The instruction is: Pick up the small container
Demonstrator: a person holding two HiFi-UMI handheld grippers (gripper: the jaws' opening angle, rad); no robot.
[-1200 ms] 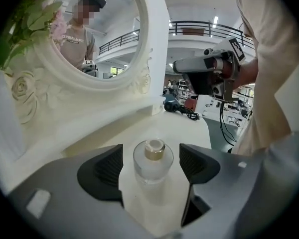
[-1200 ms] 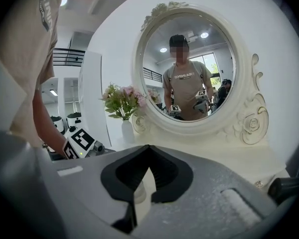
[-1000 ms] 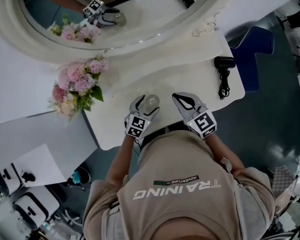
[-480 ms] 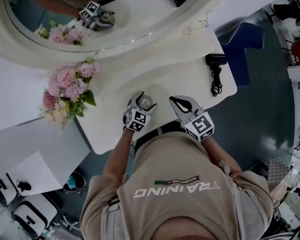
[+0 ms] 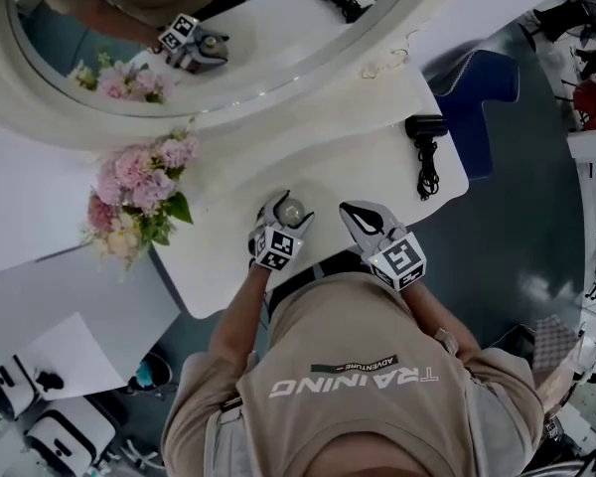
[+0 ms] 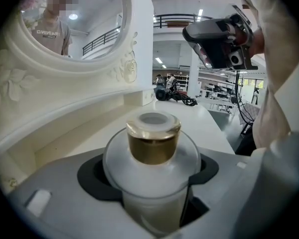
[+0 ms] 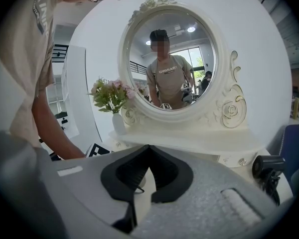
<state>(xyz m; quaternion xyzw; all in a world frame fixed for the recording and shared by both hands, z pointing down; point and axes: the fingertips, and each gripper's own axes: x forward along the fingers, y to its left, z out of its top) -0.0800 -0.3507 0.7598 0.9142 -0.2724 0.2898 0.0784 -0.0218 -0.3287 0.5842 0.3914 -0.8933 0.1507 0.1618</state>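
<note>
The small container [image 5: 291, 212], a frosted glass jar with a gold collar and a white cap, stands near the front edge of the white dressing table [image 5: 358, 167]. My left gripper [image 5: 292, 203] reaches around it from the near side. Its jaws have just been closing with the jar between them, and in the left gripper view both pads lie against the body of the container [image 6: 153, 148] with no gap showing. My right gripper [image 5: 354, 213] hovers just to the right of the jar, shut and holding nothing. Its closed fingertips [image 7: 145, 151] point toward the mirror.
A round white-framed mirror [image 5: 228, 38] backs the table. Pink flowers in a vase [image 5: 139, 192] stand to the left. A black corded device [image 5: 424, 127] lies at the right end of the table, and a blue chair [image 5: 487, 87] is beyond it. My torso is close to the table's front edge.
The left jaws have drawn in from a wide stance to sit tight around the jar, and that gripper has crept forward and down. The right gripper has hardly moved.
</note>
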